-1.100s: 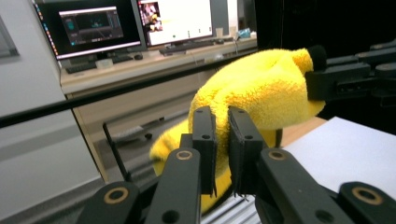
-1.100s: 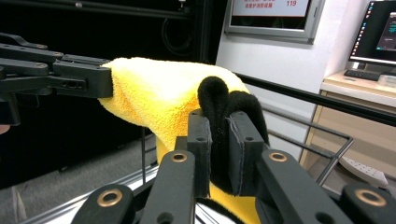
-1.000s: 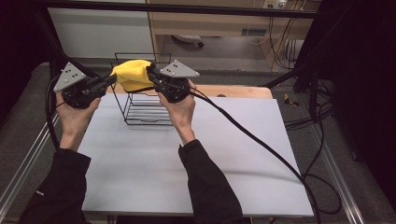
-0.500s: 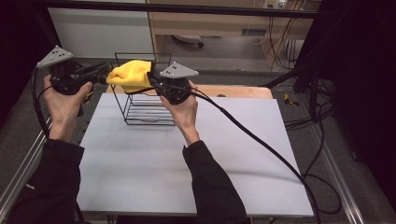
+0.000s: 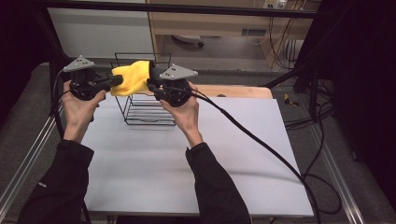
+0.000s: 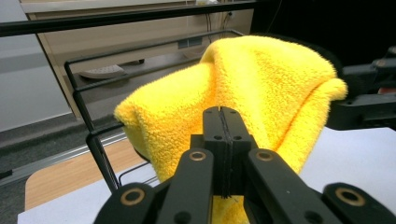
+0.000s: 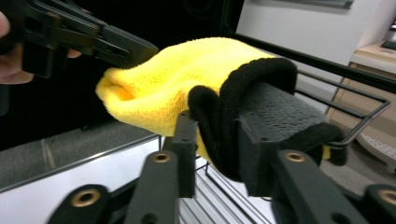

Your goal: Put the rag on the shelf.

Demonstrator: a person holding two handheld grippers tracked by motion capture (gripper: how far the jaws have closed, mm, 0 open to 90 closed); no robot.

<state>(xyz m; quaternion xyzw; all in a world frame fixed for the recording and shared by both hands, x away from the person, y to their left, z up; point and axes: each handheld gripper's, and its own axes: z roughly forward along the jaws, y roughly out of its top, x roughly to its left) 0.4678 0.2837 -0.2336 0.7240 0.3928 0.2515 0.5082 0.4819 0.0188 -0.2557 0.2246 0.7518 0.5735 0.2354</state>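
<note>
While the yellow cloth [image 5: 132,77] hangs over the wire basket [image 5: 144,109] rim, the right gripper [image 7: 215,149] jaws, just opened wider, straddle its dark-edged fold, apparently loosely. The left gripper [image 6: 223,126] is closed, empty, beside the cloth.

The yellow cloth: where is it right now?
In the high view the yellow cloth hangs over the top of the wire basket at the table's far left, between the left gripper and the right gripper.
</note>
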